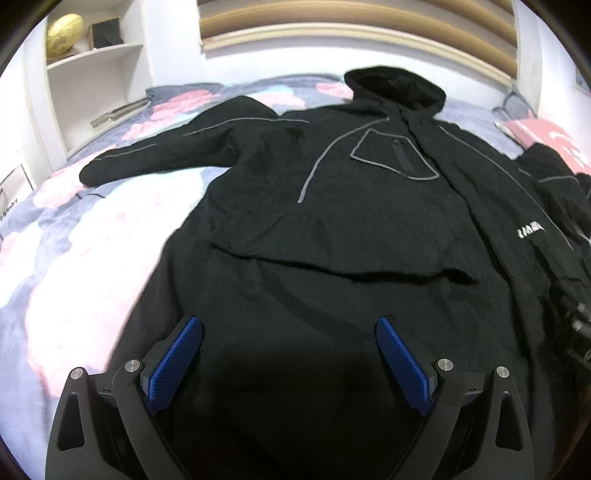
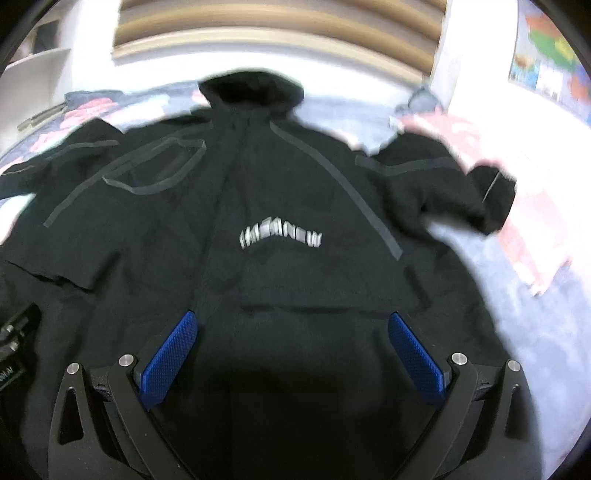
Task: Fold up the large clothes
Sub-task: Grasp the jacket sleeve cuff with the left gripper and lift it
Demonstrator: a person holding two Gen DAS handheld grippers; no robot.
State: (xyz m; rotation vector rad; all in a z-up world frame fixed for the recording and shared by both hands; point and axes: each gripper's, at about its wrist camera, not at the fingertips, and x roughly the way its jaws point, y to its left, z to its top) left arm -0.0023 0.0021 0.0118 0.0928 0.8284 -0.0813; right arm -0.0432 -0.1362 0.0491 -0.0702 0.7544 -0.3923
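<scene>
A large black hooded jacket [image 1: 332,206] with grey piping and a white chest logo lies face up, spread on the bed. It also shows in the right wrist view [image 2: 280,192], blurred. Its left sleeve [image 1: 159,158] stretches out to the left; its right sleeve [image 2: 443,184] lies bunched at the right. My left gripper [image 1: 290,332] is open and empty above the jacket's lower left part. My right gripper [image 2: 293,325] is open and empty above the lower right part. The other gripper's black body shows at the edge of each view [image 1: 580,332] [image 2: 14,339].
The bed has a floral grey, pink and white cover [image 1: 74,251]. A white shelf unit [image 1: 92,66] with a yellowish ball stands at the back left. A wooden slatted headboard [image 1: 354,26] runs behind the hood. A pink item [image 1: 543,136] lies at the back right.
</scene>
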